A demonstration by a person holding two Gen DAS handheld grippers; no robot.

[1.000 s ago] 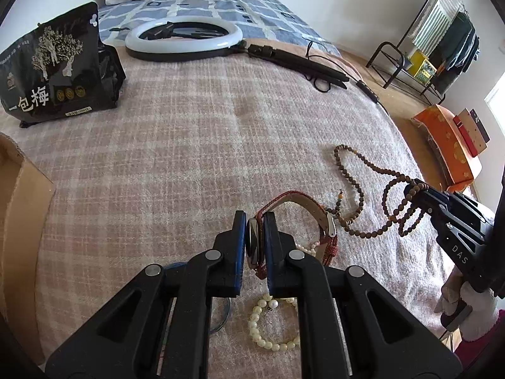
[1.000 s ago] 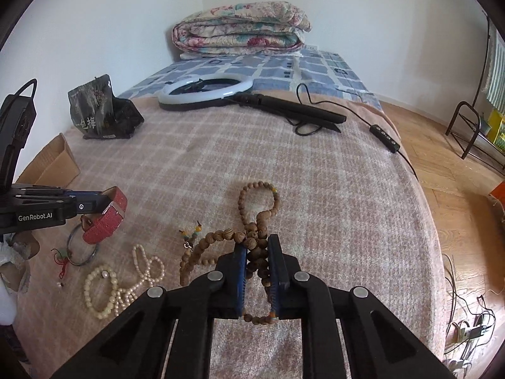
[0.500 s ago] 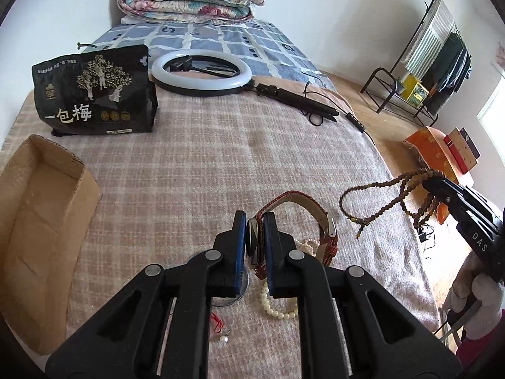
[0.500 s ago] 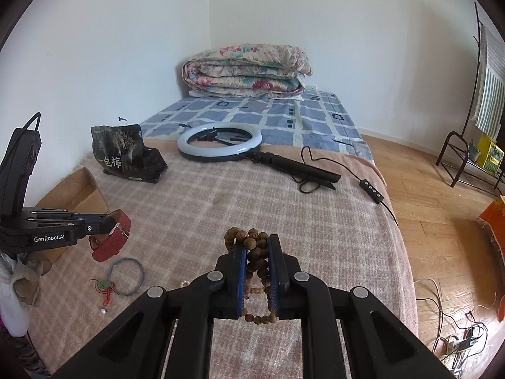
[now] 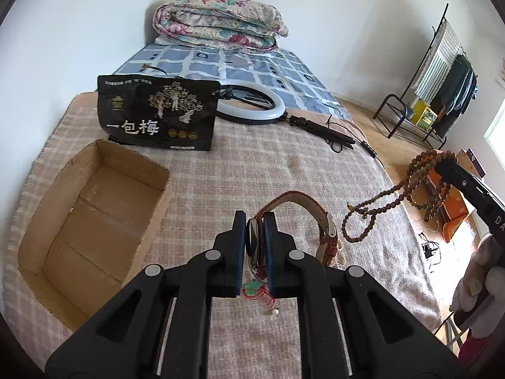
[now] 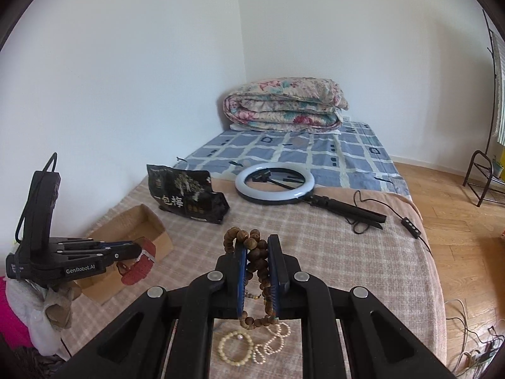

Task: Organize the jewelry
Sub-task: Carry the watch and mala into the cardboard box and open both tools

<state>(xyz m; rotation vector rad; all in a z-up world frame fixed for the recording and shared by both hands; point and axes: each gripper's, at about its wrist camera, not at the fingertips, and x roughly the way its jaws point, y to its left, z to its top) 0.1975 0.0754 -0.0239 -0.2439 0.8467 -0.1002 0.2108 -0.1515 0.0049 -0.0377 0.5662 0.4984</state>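
My left gripper (image 5: 255, 221) is shut on a wristwatch (image 5: 252, 243) with a red strap (image 5: 303, 199), held in the air over the bed. From the right wrist view that left gripper (image 6: 139, 250) hangs beside the open cardboard box (image 6: 157, 230), the red strap (image 6: 142, 268) dangling. My right gripper (image 6: 257, 246) is shut on a brown wooden bead necklace (image 6: 257, 265), whose loops hang at the right of the left wrist view (image 5: 391, 195). Cream pearl bracelets (image 6: 249, 344) lie on the blanket below. The cardboard box (image 5: 63, 183) sits left, nothing visible inside.
A black snack bag (image 5: 157, 117) stands behind the box. A white ring light (image 5: 252, 104) with stand and cable lies further back, and a folded floral quilt (image 5: 221, 22) beyond it. A small green and red charm (image 5: 255, 293) lies below the left gripper. A gloved hand (image 5: 483, 271) holds the right gripper.
Both grippers have risen off the blanket with their loads. The bead necklace now hangs free, and the cardboard box has come into full view at the left.
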